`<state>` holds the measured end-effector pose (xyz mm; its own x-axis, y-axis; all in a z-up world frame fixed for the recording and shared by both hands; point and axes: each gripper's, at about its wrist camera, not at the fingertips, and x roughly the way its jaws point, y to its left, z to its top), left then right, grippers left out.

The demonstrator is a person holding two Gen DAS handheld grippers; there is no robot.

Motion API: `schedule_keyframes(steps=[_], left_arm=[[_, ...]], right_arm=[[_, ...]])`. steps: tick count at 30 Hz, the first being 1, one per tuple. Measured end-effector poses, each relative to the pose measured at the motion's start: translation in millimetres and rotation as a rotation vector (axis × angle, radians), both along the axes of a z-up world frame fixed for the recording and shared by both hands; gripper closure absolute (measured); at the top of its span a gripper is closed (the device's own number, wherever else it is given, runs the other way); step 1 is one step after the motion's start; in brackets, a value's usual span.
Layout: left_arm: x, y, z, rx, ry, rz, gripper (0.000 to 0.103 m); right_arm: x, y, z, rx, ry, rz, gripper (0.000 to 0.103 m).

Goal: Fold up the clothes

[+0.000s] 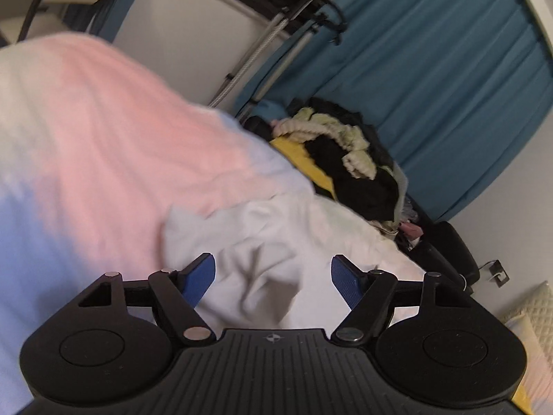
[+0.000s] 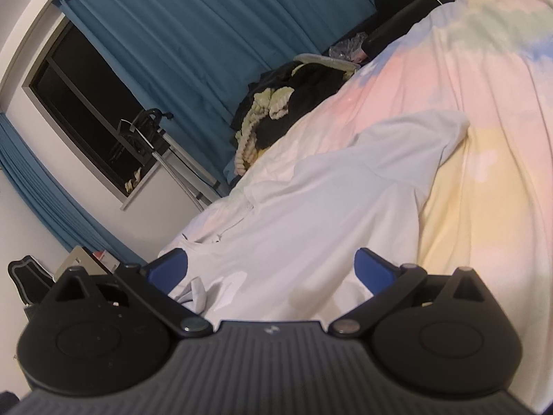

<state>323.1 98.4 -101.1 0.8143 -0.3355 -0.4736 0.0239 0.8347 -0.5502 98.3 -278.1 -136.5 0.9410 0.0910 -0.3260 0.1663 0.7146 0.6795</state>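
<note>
Your left gripper (image 1: 273, 285) held its jaws apart, empty, above the rumpled white garment (image 1: 262, 242) on the bed (image 1: 86, 131). Your right gripper (image 2: 271, 269) also stood open, the garment (image 2: 311, 207) spread just ahead between its jaws.

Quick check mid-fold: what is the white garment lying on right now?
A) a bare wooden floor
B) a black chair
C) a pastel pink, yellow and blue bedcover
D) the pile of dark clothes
C: the white garment is spread flat on the pastel bedcover, while the pile of dark clothes sits apart, farther back by the blue curtain.
</note>
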Motion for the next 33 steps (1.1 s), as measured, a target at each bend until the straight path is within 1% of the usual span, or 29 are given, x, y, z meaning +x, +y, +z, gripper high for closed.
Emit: schedule_keyframes(steps=[1, 3, 5, 6, 7, 8, 11, 14, 16, 20, 23, 26, 29, 30, 31, 32, 33], left_arm=[[3.8, -7.0, 1.7, 0.039, 0.004, -0.024, 0.032], [10.9, -20.2, 2.4, 0.112, 0.021, -0.063, 0.036], [17.4, -30.6, 0.9, 0.175, 0.047, -0.081, 0.046], [21.6, -35.8, -1.1, 0.21, 0.072, -0.089, 0.062], [26.6, -41.5, -3.1, 0.244, 0.102, -0.099, 0.091], [30.2, -47.2, -1.1, 0.259, 0.106, -0.111, 0.1], [37.7, -64.3, 12.8, 0.269, 0.065, -0.15, 0.1], [53.3, -88.7, 28.1, 0.261, 0.026, -0.175, 0.1], [65.0, -111.3, 28.5, 0.287, 0.016, -0.202, 0.1], [88.6, -157.3, 4.6, 0.366, 0.043, -0.258, 0.1], [100.7, -178.7, -20.6, 0.415, 0.072, -0.284, 0.1], [103.2, -183.7, -43.7, 0.453, 0.092, -0.295, 0.099], [97.8, -183.5, -52.0, 0.488, 0.064, -0.323, 0.096], [96.1, -182.3, -52.3, 0.487, 0.062, -0.331, 0.09], [94.3, -180.8, -51.2, 0.481, 0.064, -0.339, 0.077], [90.9, -179.8, -48.0, 0.48, 0.063, -0.342, 0.069], [86.4, -179.3, -44.1, 0.485, 0.058, -0.341, 0.051]], right_arm=[[1.7, 0.4, -1.6, 0.003, 0.005, 0.002, 0.0], [5.1, 1.3, -5.0, 0.017, 0.016, 0.007, 0.0], [7.7, 3.4, -7.3, 0.025, 0.024, 0.016, 0.0], [8.7, 4.6, -7.9, 0.026, 0.028, 0.021, 0.0], [8.8, 5.9, -8.3, 0.028, 0.03, 0.024, 0.0], [9.0, 6.3, -8.6, 0.034, 0.033, 0.027, 0.0], [5.5, 6.6, -9.2, 0.054, 0.033, 0.027, 0.0], [2.7, 9.5, -8.9, 0.039, 0.036, 0.027, 0.0], [4.0, 12.1, -9.4, 0.02, 0.037, 0.025, 0.0], [10.0, 12.9, -13.8, 0.011, 0.048, 0.024, 0.0], [12.8, 12.0, -17.7, 0.014, 0.054, 0.024, 0.0], [17.5, 12.7, -21.0, -0.014, 0.055, 0.026, 0.0], [22.7, 15.8, -24.9, -0.053, 0.056, 0.037, 0.0], [24.1, 17.2, -25.5, -0.068, 0.056, 0.041, 0.0], [26.4, 19.4, -26.3, -0.084, 0.057, 0.046, 0.0], [27.6, 21.4, -26.2, -0.098, 0.054, 0.054, 0.0], [28.0, 23.2, -25.2, -0.116, 0.048, 0.061, 0.0]])
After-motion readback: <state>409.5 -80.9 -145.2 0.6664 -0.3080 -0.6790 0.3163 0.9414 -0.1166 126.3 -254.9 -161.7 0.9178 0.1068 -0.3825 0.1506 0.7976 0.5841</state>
